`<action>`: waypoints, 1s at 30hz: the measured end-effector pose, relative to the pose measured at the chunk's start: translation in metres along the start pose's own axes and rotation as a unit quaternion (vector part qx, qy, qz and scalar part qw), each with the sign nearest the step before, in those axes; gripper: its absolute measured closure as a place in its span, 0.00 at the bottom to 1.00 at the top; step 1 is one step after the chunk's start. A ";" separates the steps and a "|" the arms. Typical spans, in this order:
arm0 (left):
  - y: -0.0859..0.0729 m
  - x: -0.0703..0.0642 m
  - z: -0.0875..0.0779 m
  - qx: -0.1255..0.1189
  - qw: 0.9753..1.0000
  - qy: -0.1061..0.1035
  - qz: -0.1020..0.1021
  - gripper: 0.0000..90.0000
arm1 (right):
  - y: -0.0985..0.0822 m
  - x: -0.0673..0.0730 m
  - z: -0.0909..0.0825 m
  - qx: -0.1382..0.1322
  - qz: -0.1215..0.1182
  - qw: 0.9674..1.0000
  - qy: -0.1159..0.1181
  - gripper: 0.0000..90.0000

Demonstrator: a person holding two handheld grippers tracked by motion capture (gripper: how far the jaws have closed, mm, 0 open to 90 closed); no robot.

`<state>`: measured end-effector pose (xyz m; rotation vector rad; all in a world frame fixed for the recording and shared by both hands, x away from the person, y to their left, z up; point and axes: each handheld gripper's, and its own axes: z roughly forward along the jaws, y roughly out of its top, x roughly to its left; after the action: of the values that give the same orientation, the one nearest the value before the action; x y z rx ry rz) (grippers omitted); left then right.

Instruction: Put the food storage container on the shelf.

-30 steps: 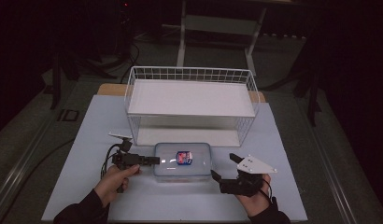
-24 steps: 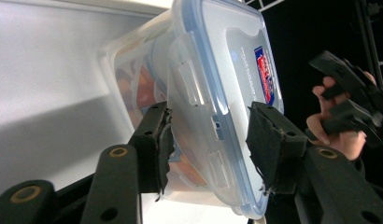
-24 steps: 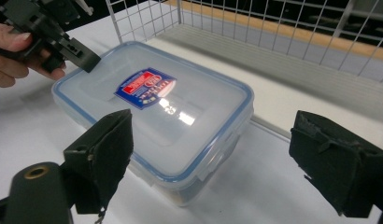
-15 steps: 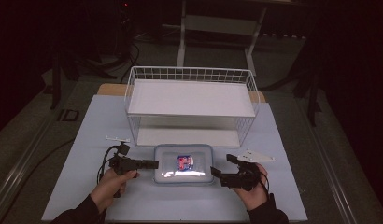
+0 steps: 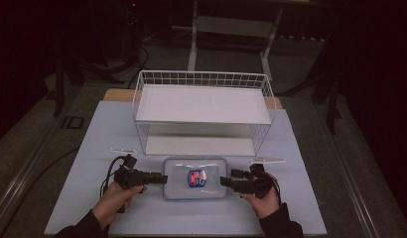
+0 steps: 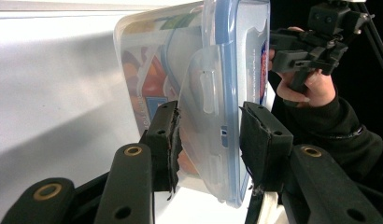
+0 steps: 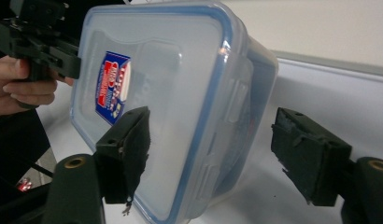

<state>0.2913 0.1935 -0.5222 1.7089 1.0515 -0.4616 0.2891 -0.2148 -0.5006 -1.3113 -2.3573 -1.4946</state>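
Lying on the pale table (image 5: pixel 92 148) near its front edge, the clear lidded box (image 5: pixel 195 178) sits between the two grippers, with a red and blue label on its lid.

At the left, the left gripper (image 5: pixel 162 177) points right at the box's short end. In the left gripper view its jaws stand parted on either side of the box's side latch (image 6: pixel 206 88); the left pad looks to touch the wall, the right pad stands just off the blue-rimmed lid, so nothing is clamped. A thin white strip (image 5: pixel 123 150) lies on the table just behind this gripper.

Straight behind the box stands a white wire rack (image 5: pixel 204 106) with two white shelves, its front edge near the box's far side.

At the right, the right gripper (image 5: pixel 224 182) points left at the box's other short end. In the right gripper view its jaws are spread wide around that end, one over the lid, the other well off the side wall. A grey pointed plate (image 5: pixel 267 160) sits just behind this hand (image 5: pixel 263 201).
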 end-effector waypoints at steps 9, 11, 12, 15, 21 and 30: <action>-0.004 -0.002 -0.001 -0.002 1.000 -0.003 0.012 0.65 | -0.002 0.000 0.007 0.029 0.011 0.999 0.023 0.39; -0.004 -0.003 -0.001 -0.002 1.000 -0.001 0.015 0.65 | -0.002 0.002 0.008 0.034 0.011 0.999 0.029 0.41; -0.004 -0.004 -0.001 -0.002 1.000 0.000 0.015 0.65 | -0.002 0.002 0.008 0.035 0.010 0.999 0.028 0.41; -0.006 -0.005 -0.001 -0.003 1.000 0.002 0.021 0.65 | -0.002 0.000 0.007 0.036 0.018 0.999 0.035 0.44; -0.010 -0.012 -0.001 -0.010 0.999 0.018 0.035 0.65 | -0.004 -0.001 0.003 0.034 0.035 0.998 0.045 0.48; -0.011 -0.014 -0.001 -0.013 0.999 0.026 0.035 0.65 | -0.006 -0.001 -0.003 0.029 0.050 0.997 0.056 0.53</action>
<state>0.2746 0.1895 -0.5178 1.7364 1.0273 -0.3592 0.2846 -0.2182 -0.5038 -1.2765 -2.2139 -1.4205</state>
